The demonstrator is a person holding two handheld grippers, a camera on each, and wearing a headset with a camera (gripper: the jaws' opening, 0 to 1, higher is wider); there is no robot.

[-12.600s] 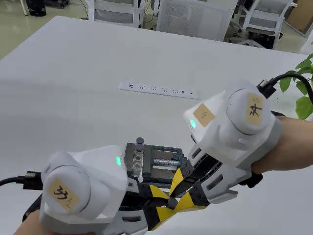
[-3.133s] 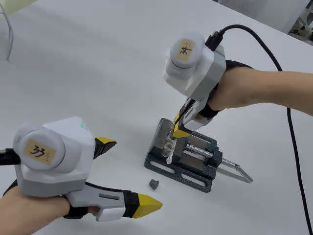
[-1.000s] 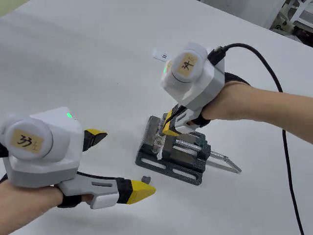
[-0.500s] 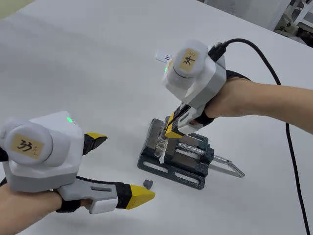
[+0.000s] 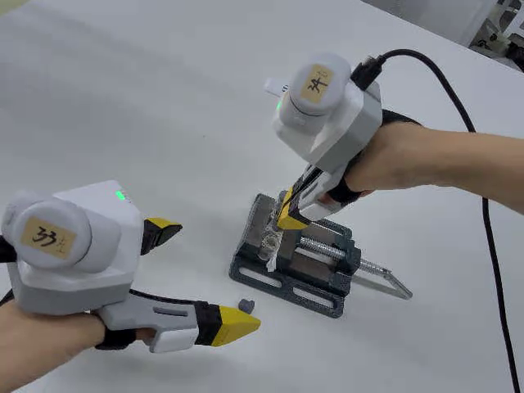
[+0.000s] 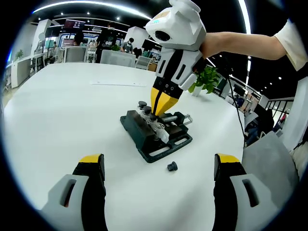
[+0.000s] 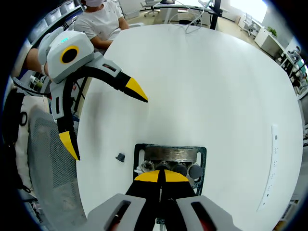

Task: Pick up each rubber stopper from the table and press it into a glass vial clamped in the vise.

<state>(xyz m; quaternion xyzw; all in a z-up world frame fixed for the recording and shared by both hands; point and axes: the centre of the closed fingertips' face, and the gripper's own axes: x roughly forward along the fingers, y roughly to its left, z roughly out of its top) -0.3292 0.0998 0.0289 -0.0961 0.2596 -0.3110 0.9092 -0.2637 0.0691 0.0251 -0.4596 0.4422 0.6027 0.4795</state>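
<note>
**A:** Where are the two grippers sitting?

**B:** I'm holding the left gripper [image 5: 201, 278] at the lower left of the head view, jaws spread wide and gripping nothing. The right gripper [image 5: 288, 219] is pointing down at centre frame, its yellow tips pinched together right above the vise [image 5: 282, 282].

**A:** Is it carrying anything?

**B:** I'm seeing nothing between the tips. In the right gripper view they're covering the middle of the row of glass vials [image 7: 147, 167]. Whether they're touching one, I cannot tell.

**A:** And the stoppers?

**B:** One loose rubber stopper [image 5: 246, 305] is lying on the white table [image 5: 123, 98], just beside the left gripper's lower tip and near the vise's front edge. In the left gripper view it's showing at lower centre, ahead of the open jaws. In the right gripper view the leftmost vial is standing open, while the ones at the right end of the row are wearing dark stoppers [image 7: 195, 171].

**A:** Anything else?

**B:** A black cable [image 5: 483, 213] is running along the right edge of the head view, and a white power strip [image 7: 269, 163] is lying at the right of the right gripper view.
</note>
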